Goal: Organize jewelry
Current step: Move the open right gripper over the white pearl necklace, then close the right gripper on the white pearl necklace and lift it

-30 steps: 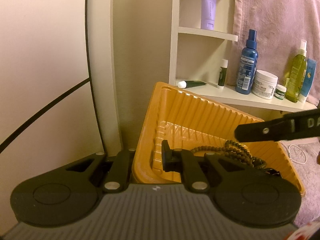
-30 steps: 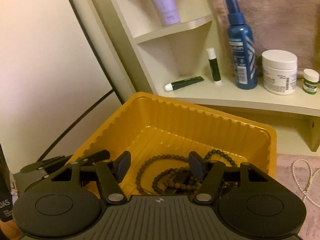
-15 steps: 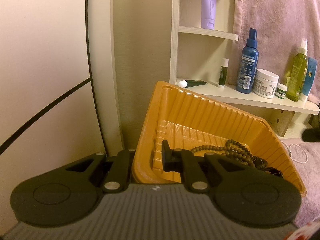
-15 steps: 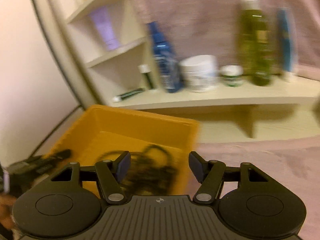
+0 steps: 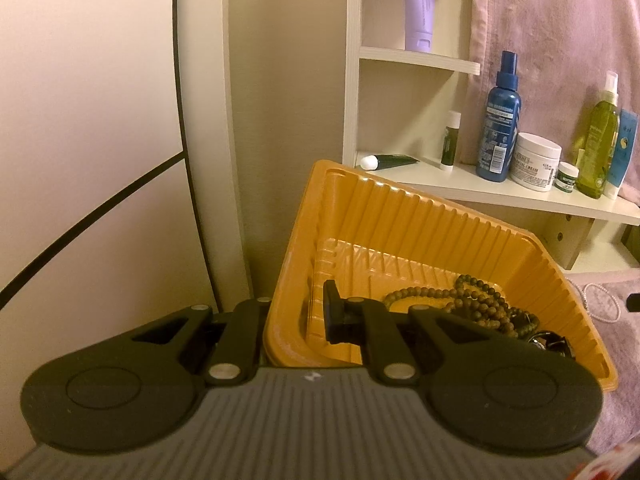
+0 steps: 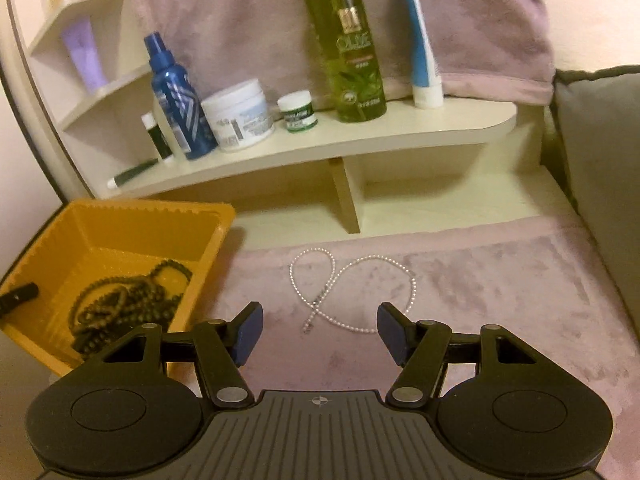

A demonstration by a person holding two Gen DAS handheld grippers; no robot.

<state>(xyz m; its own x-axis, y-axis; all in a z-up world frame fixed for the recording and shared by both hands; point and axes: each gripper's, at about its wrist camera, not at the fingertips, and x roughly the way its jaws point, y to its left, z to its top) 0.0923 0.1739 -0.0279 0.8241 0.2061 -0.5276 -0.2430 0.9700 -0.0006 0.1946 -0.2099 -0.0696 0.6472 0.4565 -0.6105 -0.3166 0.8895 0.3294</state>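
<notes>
While the left wrist view is showing the left gripper (image 5: 294, 320) pinching the near wall of the orange tray (image 5: 420, 216), dark bead strands (image 5: 472, 304) are lying heaped inside it. Seen from the right wrist, the right gripper (image 6: 319, 334) is hovering wide apart above the pearl necklace (image 6: 352, 280), which is lying looped on the pink cloth (image 6: 500, 280) beside the tray; light, limp and slippery-looking, it is probably best pinched at the crossing of its loops.
</notes>
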